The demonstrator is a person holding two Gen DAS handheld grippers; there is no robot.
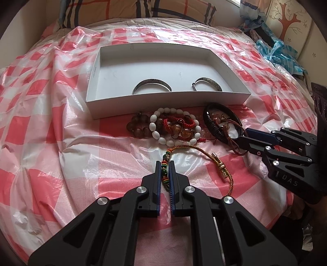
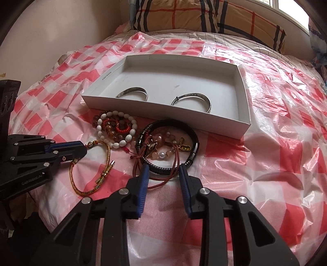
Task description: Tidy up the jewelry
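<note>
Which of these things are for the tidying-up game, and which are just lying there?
For the job:
white box
two silver bangles
gold cord bracelet, held by the left gripper
white bead bracelet
black leather bracelet, by the right gripper

Just lying about:
checked pillow
blue plastic bag

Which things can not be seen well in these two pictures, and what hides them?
- Near halves of both silver bangles: hidden behind the white box front wall, both views.
- Beaded part of the gold cord bracelet: covered by the left claw, left wrist view.
- Brown beads: partly buried under the white bead bracelet.
- Small print on the box rim: too small to read.
</note>
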